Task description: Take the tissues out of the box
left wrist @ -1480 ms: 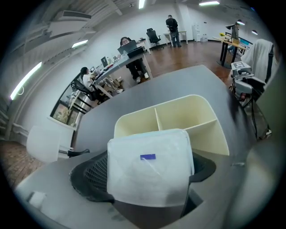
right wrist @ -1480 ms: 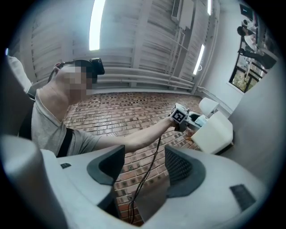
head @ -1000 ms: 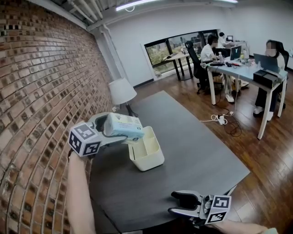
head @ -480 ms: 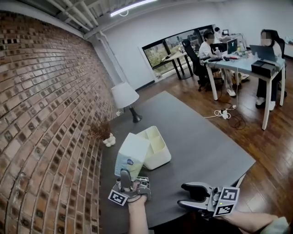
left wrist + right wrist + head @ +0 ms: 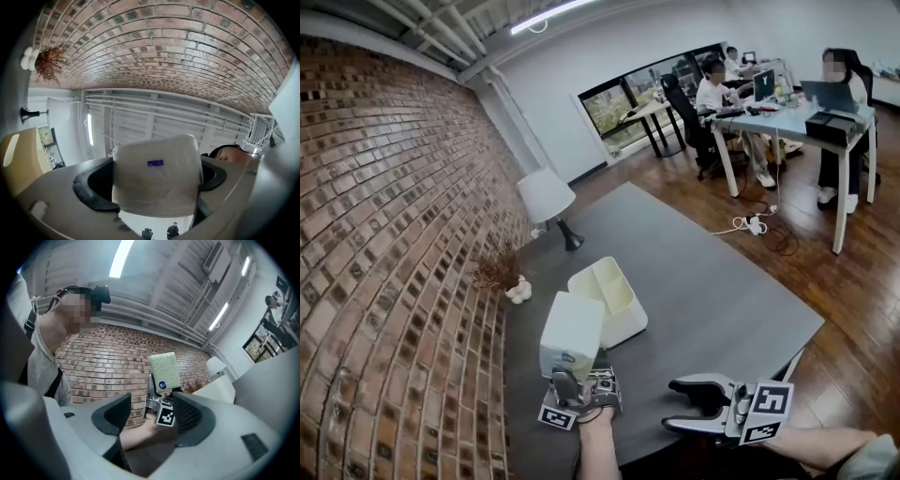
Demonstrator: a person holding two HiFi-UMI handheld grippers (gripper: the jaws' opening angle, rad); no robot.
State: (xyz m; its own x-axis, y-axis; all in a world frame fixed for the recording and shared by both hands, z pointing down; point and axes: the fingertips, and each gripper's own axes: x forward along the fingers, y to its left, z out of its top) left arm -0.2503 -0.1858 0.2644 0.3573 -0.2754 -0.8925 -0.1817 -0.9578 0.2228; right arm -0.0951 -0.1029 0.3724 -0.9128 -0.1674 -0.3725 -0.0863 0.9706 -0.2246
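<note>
A white lamp [image 5: 546, 194] stands at the dark counter's [image 5: 712, 300] far end by the brick wall [image 5: 384, 234]; a dried twig bunch [image 5: 499, 270] sits nearer along that wall.

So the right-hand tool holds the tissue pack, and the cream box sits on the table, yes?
No: the left tool holds the tissue pack, as the left gripper view shows. The cream box does sit on the table.

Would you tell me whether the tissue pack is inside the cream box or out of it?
Out: the left gripper holds the tissue pack upright near the cream box, its jaws clamped on it.
</note>
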